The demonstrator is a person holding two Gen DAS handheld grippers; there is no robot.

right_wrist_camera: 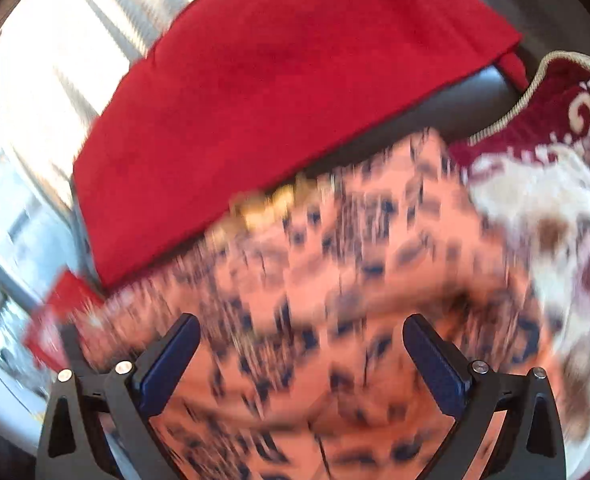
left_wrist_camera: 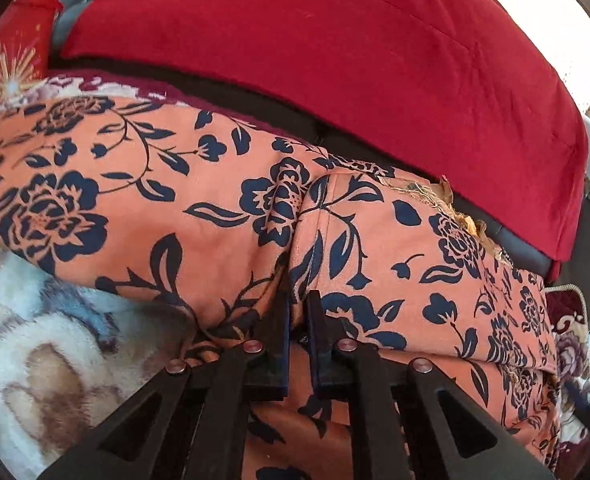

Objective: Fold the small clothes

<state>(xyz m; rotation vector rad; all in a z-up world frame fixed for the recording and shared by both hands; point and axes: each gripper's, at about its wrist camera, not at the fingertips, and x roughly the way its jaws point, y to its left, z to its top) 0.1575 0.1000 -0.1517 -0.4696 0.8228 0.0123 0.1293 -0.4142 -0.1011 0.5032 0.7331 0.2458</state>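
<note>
Sunlit upholstery forms the setting: a dark sofa seat (left_wrist_camera: 279,108) carries a patterned blanket (left_wrist_camera: 43,344), and a red cloth (left_wrist_camera: 335,52) lies draped behind.

Task object. An orange floral garment (left_wrist_camera: 143,200), printed with navy blossoms, lies across the blanket, its far edge close to the back of the seat. A fold ridge rises near its middle, and a gold lace trim (left_wrist_camera: 451,204) shows along the far edge toward the right end.

Left gripper (left_wrist_camera: 297,300). The jaws stand almost together, pinching a gathered ridge of the garment between the dark pads; cloth bunches up on both sides of the pinch. The grip appears secure but takes in only a narrow bite of fabric.

Right gripper (right_wrist_camera: 301,330). The jaws stand wide apart, holding nothing, above the garment; the view is strongly motion-blurred, so whether the fingertips touch the cloth cannot be told.

Step in hand (judged). One layer is being carried over to form a fold. To do it well, the pinched edge should travel low and level so the layer lands flat, its border meeting the opposite border instead of the trim. The free gripper would best take a matching point along the same edge, keeping the cloth taut between both holds and the crease straight.

Periphery. A red printed packet (left_wrist_camera: 15,60) sits at the far left corner of the seat.
</note>
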